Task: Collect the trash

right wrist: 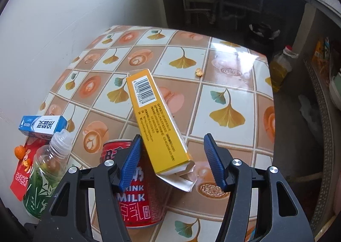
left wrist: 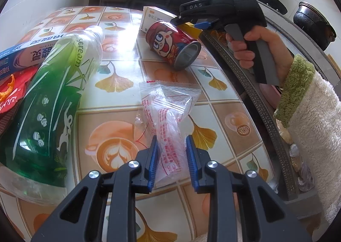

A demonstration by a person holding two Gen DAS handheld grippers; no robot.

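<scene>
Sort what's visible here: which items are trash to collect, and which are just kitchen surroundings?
Trash to collect:
clear plastic wrapper, between the left gripper's pads
yellow carton, between the right gripper's pads
red milk can
green drink bottle
blue toothpaste box
red packet

Surroundings:
oil bottle
black pot

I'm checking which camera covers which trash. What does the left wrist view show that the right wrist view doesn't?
Only the left wrist view: the clear plastic wrapper between the left gripper fingers, and the person's hand on the right gripper's handle.
Only the right wrist view: the yellow box's barcode side and an oil bottle beyond the table.
Both: the red can, green bottle, blue box.
</scene>
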